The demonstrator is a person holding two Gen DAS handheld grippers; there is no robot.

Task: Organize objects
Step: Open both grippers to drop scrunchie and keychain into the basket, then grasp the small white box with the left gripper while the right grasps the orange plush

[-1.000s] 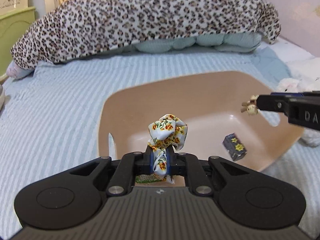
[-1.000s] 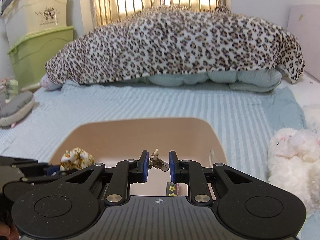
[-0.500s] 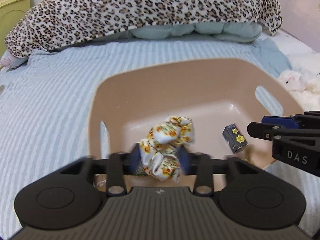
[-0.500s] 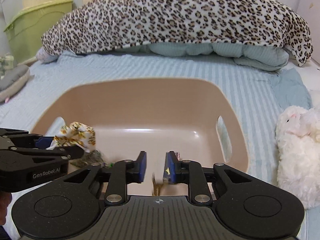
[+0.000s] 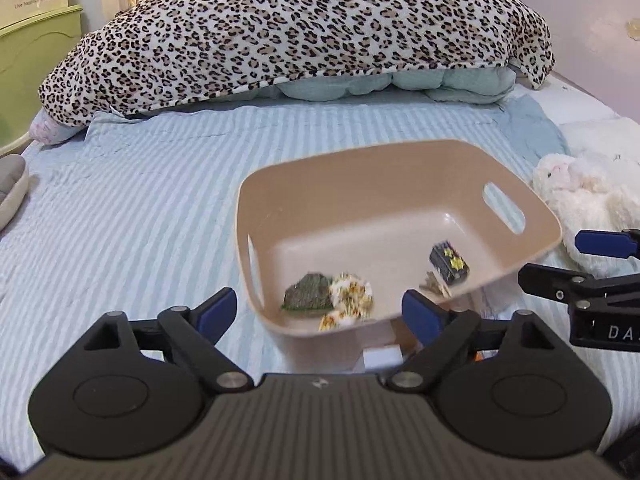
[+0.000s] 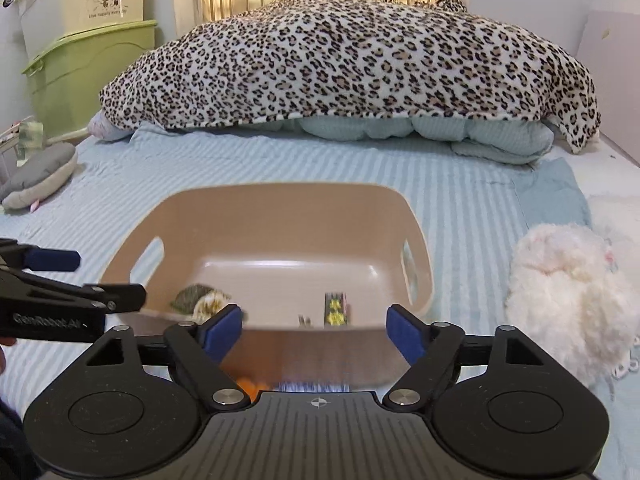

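Observation:
A tan plastic basket [image 5: 360, 168] [image 6: 280, 204] with cut-out handles stands on the striped bed. Inside lie a floral scrunchie [image 5: 350, 294] [image 6: 210, 304], a green-grey cloth piece [image 5: 306, 296] [image 6: 188, 296], a small dark box with yellow stars [image 5: 448, 262] [image 6: 335, 308] and a small beige clip [image 5: 434, 286] [image 6: 305, 320]. My left gripper [image 5: 320, 312] is open and empty, just in front of the basket's near wall. My right gripper [image 6: 314, 330] is open and empty, at the basket's near rim. Each gripper also shows in the other's view.
A leopard-print blanket [image 5: 300, 32] covers pale blue pillows at the head of the bed. A white plush toy [image 6: 568, 292] lies right of the basket. A grey cushion [image 6: 36, 176] and green storage bins [image 6: 84, 68] are at the left. An orange item [image 6: 248, 386] lies below the basket.
Both grippers opened and pulled back. The scrunchie dropped from the left gripper and the small clip from the right one; both now lie in the basket.

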